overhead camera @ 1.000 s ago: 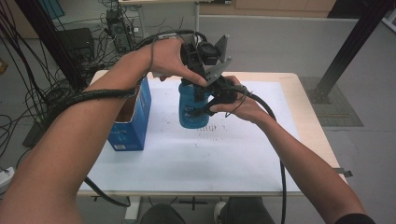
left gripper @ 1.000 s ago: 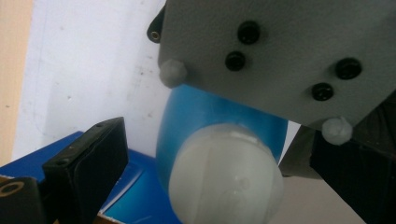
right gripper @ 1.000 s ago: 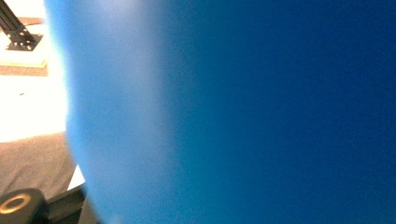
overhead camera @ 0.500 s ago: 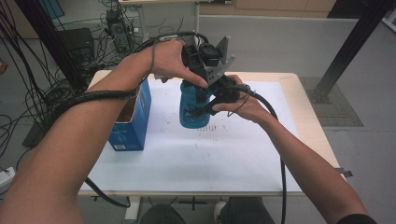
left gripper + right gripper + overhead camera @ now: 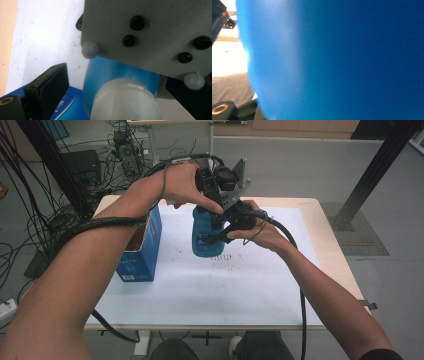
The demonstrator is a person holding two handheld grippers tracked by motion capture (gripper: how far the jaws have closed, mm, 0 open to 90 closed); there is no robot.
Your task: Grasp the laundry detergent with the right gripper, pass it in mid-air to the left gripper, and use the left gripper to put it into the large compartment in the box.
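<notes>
A blue bottle [image 5: 206, 240] with a whitish cap [image 5: 125, 100] stands on the white sheet [image 5: 220, 290]. My right gripper [image 5: 225, 231] comes in from the bottle's right side and is shut on its body; the blue wall [image 5: 337, 60] sits right against that camera. My left gripper [image 5: 216, 206] hangs over the bottle's top, pointing down. Its jaws straddle the cap, open, with a gap showing between the left finger [image 5: 50, 87] and the cap. The right gripper's grey plate [image 5: 150, 32] hides the far side of the bottle in the left gripper view.
An open blue carton [image 5: 142, 245] stands on the table's left side, close to my left forearm. Black cables [image 5: 300, 285] trail along both arms. The wooden table edge [image 5: 330, 250] borders the sheet on the right. Cables and equipment crowd the floor beyond the far left corner.
</notes>
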